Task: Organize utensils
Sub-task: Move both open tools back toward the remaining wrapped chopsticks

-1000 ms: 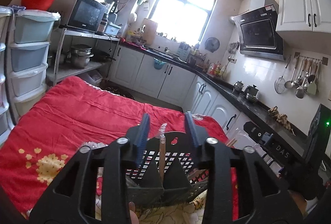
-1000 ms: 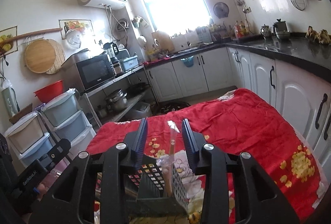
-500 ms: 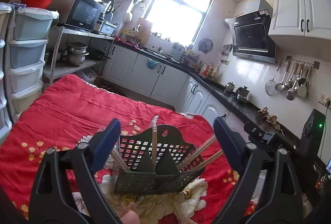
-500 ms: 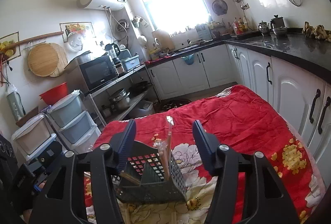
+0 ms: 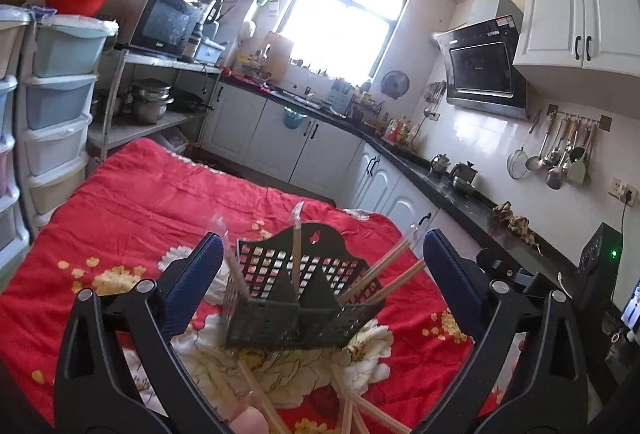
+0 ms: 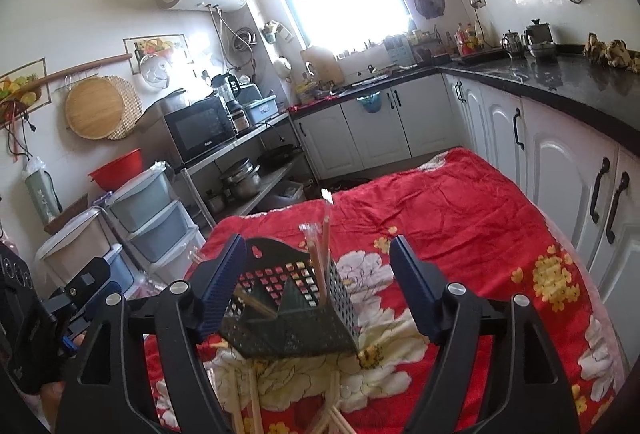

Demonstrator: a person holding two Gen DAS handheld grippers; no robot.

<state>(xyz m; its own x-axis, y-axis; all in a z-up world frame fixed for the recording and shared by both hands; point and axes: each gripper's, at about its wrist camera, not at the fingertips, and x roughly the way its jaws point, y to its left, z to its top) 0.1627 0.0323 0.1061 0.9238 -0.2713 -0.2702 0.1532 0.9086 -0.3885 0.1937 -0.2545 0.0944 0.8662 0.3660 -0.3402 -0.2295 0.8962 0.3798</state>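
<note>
A dark perforated utensil basket stands on the red flowered cloth; it also shows in the right wrist view. Wrapped chopsticks stand in its compartments: one upright, two leaning right, one at the left. In the right wrist view a pair stands in the right compartment. Loose chopsticks lie on the cloth in front of the basket, also seen in the right wrist view. My left gripper is open and empty, with its jaws either side of the basket. My right gripper is open and empty likewise.
Stacked plastic drawers stand left of the table. A metal shelf with a microwave and pots is behind them. White cabinets and a black counter run along the right. The other gripper's body shows at the left of the right wrist view.
Both grippers opened, letting go of the chopsticks they held upright in the basket, and drew back a little. The chopsticks now stand in the basket.
</note>
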